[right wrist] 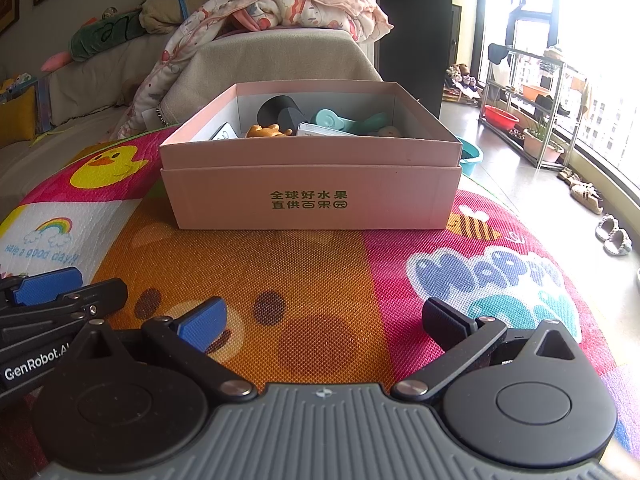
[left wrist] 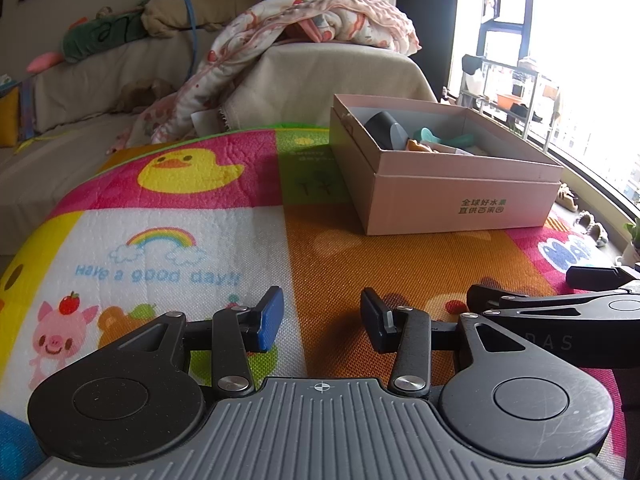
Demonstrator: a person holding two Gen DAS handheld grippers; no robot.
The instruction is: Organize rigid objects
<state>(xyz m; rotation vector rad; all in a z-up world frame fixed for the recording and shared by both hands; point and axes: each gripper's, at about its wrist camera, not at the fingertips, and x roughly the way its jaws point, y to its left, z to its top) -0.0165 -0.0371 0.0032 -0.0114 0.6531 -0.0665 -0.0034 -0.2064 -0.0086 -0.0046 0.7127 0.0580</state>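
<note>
Daylight floods in from the window point(left wrist: 580, 40) at two o'clock, blown out to white glare in both views. The play mat point(right wrist: 320, 280) is evenly lit and sharp, with soft shadows beneath the pink box point(right wrist: 312, 196). Fisheye distortion bends the edges; corners darken slightly.

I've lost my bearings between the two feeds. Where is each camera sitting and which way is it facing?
Left wrist: on the left gripper, angled down across the colourful play mat; open pink cardboard box ahead-right; right gripper enters at right edge.
Right wrist: on the right gripper, facing the box head-on; left gripper shows at left edge.
Shared: box, mat, draped beige sofa, both grippers empty, jaws apart.
</note>
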